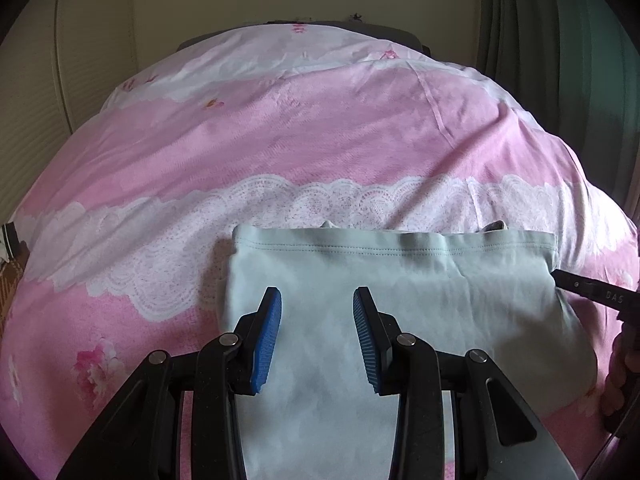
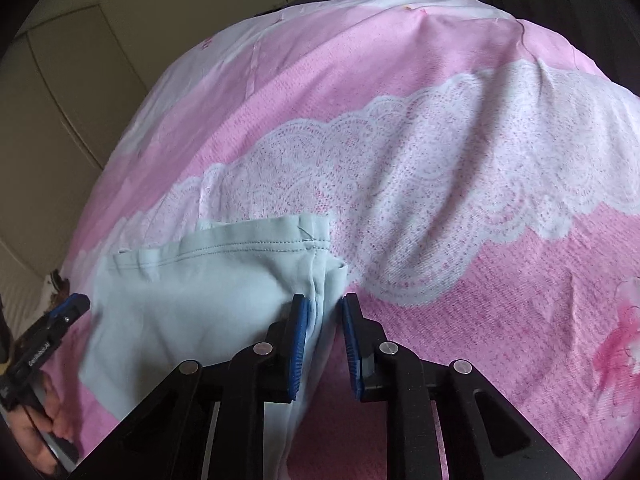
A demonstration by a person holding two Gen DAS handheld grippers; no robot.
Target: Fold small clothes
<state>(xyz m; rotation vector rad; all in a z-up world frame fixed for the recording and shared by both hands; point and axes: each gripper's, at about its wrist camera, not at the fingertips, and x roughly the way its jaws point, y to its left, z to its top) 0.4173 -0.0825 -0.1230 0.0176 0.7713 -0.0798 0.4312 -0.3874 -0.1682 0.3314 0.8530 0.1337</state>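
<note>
1. The pale green garment point(image 1: 360, 280) lies flat on the pink bedspread point(image 1: 280, 140), at 6 o'clock.
2. The left gripper point(image 1: 317, 300) hovers over it, fingers partly apart, empty.
3. The right gripper point(image 2: 325, 308), fingers narrow, straddles its 3 o'clock edge; whether it pinches, I cannot tell.

The right tool point(image 1: 600, 294) bears the letters "DAS".

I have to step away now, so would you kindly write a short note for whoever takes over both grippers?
Left gripper: open, hovering over the middle of the pale green garment, holding nothing.
Right gripper: narrowed around the garment's right side edge; a fold of cloth sits between the fingers, though I cannot tell whether they pinch it.
The garment lies fairly flat on the pink bedspread, stitched hem at the far side.
Done: garment laid out. Left: secure the right edge, fold it across, then tidy.
</note>
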